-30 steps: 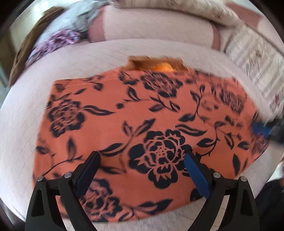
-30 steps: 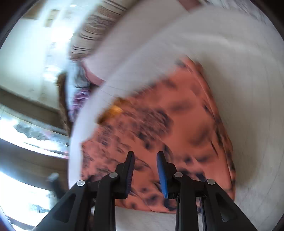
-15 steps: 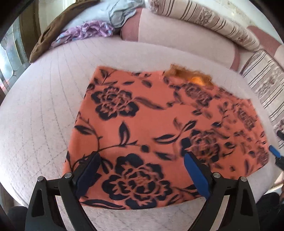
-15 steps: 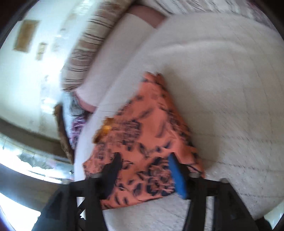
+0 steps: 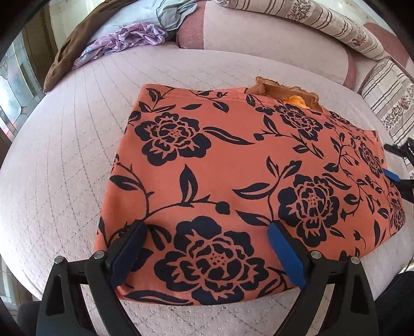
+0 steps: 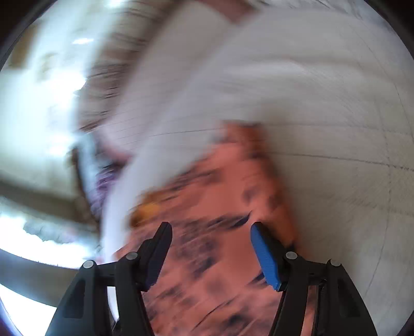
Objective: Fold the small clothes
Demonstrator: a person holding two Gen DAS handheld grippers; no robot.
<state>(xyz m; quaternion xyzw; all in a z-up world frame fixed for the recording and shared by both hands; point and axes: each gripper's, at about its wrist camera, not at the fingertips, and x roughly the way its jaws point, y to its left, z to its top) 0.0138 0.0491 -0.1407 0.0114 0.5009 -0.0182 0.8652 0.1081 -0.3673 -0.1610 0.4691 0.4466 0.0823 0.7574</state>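
Observation:
An orange garment (image 5: 233, 175) with black flowers lies flat and folded on the pale quilted bed (image 5: 64, 155). A ribbed orange-brown piece (image 5: 282, 90) peeks out from under its far edge. My left gripper (image 5: 207, 227) hangs open above the garment's near edge, with nothing gripped. My right gripper (image 5: 394, 161) shows at the garment's right edge. In the blurred right wrist view the right gripper (image 6: 211, 227) is over the garment (image 6: 220, 186). Its jaws stand apart and are closing, and the pads press on nothing.
Striped pillows (image 5: 323, 23) and a pink bolster (image 5: 258, 33) line the far side of the bed. Purple clothes (image 5: 124, 41), a grey-blue cloth (image 5: 173, 13) and a brown garment (image 5: 67, 51) lie heaped at the far left. The bed's near edge runs just below the garment.
My left gripper has shifted toward the garment's left near corner. My right gripper's jaws have opened from nearly shut, and it has moved along the garment's right side, blurring its view.

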